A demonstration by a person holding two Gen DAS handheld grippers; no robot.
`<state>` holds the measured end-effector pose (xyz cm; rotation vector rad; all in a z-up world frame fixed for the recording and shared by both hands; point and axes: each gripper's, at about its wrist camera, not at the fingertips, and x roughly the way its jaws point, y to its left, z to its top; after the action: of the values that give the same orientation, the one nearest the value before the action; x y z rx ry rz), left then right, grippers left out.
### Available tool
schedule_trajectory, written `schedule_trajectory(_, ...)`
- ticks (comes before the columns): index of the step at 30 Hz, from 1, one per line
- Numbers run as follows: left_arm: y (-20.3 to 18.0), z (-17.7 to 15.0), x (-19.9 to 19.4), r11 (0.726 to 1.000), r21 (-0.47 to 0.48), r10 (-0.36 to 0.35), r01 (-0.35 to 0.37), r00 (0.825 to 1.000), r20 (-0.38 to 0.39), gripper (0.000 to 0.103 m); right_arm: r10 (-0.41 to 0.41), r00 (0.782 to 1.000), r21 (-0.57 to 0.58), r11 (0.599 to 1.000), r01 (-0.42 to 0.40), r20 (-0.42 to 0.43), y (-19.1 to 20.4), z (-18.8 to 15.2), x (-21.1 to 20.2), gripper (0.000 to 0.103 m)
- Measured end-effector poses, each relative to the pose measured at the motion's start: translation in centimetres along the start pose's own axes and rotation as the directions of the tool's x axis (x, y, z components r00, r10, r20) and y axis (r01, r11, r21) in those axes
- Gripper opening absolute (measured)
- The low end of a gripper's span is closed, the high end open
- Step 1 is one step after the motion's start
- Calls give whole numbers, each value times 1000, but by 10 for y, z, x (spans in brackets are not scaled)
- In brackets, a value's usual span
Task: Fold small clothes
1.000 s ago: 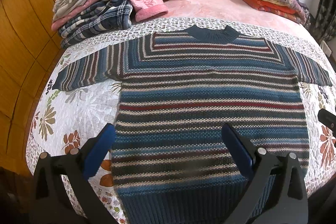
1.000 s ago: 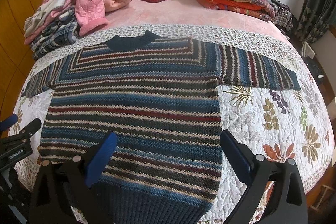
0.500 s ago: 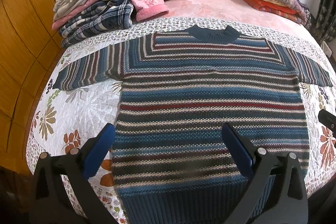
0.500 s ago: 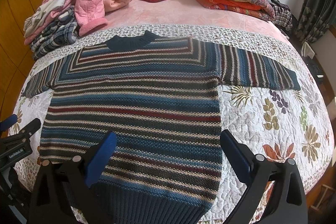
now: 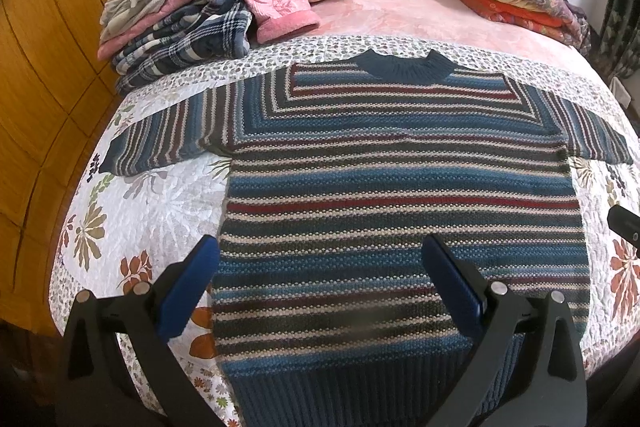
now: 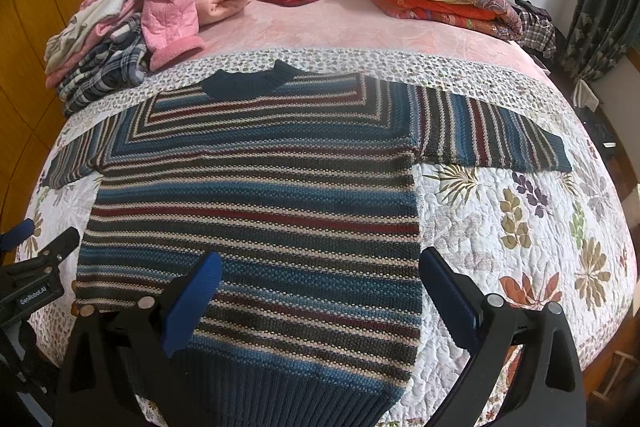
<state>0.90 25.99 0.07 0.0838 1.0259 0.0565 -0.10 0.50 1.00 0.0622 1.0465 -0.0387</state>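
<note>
Evidently, with the striped sweater (image 5: 400, 195) lying flat on the bed's quilt (image 6: 520, 227), both the left gripper (image 5: 320, 291) and right gripper (image 6: 320, 295), fingers spread wide and empty above its hem, should first fold a sleeve inward squarely.

Your left tongs (image 5: 320, 267) hide part of the striped knitted sweater's (image 5: 400, 187) dark ribbed hem, and the picture's lower edge cuts it off. Your right tongs (image 6: 320, 281) are visible in the left view only as a black sliver at the right edge.
</note>
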Motion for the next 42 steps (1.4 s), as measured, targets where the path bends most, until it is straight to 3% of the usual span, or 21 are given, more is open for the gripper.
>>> schedule_trajectory(4, -2, 2, 4, 1000, -5, -19, 19, 1000, -9, 100, -5, 1000, 6, 1000, 5, -3, -9, 6, 5, 99)
schedule_trajectory(10, -6, 16, 18, 1000, -15, 22, -22, 1000, -22, 100, -27, 999, 73, 997, 28, -19, -52, 44, 20, 99)
schedule_trajectory(15, -18, 37, 23, 999, -12, 42, -42, 999, -1, 100, -14, 998, 226, 974, 28, -64, -131, 83, 47, 99)
schedule_trajectory(21, -64, 66, 47, 1000, 14, 16, -16, 1000, 7, 100, -64, 988, 334, 936, 110, -143, -245, 113, 103, 99)
schedule_trajectory(28, -135, 101, 89, 999, 9, -45, 46, 999, -12, 100, -53, 972, 453, 878, 155, -230, -346, 105, 154, 99)
schedule_trajectory(32, -172, 119, 105, 998, 16, -56, 56, 998, -9, 100, -17, 964, 545, 822, 164, -264, -397, 91, 177, 98)
schedule_trajectory(39, -208, 137, 117, 998, 41, -57, 57, 998, 0, 100, 80, 967, 644, 758, 98, -242, -445, 79, 207, 88)
schedule_trajectory(42, -216, 138, 120, 997, 68, -44, 43, 999, 9, 100, 83, 971, 660, 746, 88, -223, -451, 76, 213, 86)
